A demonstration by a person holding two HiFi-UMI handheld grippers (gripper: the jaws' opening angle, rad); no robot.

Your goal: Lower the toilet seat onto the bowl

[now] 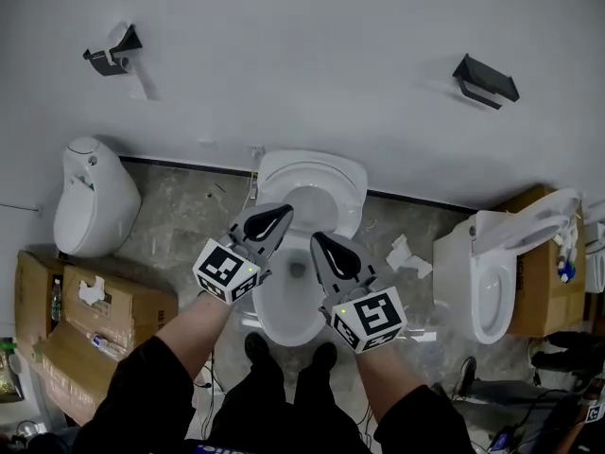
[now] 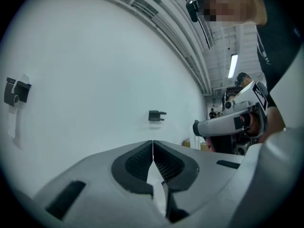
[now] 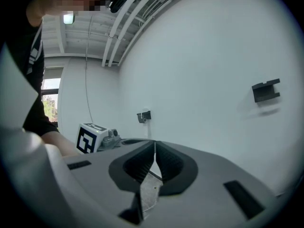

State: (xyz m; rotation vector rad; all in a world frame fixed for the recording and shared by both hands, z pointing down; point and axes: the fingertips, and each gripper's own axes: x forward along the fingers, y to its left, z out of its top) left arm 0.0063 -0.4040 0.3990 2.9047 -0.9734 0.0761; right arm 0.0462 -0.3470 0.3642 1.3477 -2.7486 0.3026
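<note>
Toilet seat [image 1: 326, 171]: glossy white rounded seat, stood raised at the bowl's back edge, by the pale grey wall [image 1: 284, 45].
Bowl [image 1: 282, 322]: white ceramic oval, uncovered, on the mottled grey floor [image 1: 180, 206].
Left gripper [image 1: 281, 214]: grey, jaws clenched together on nothing, tip just below the seat.
Right gripper [image 1: 319, 240]: grey, jaws likewise pressed together and empty, over the bowl.
</note>
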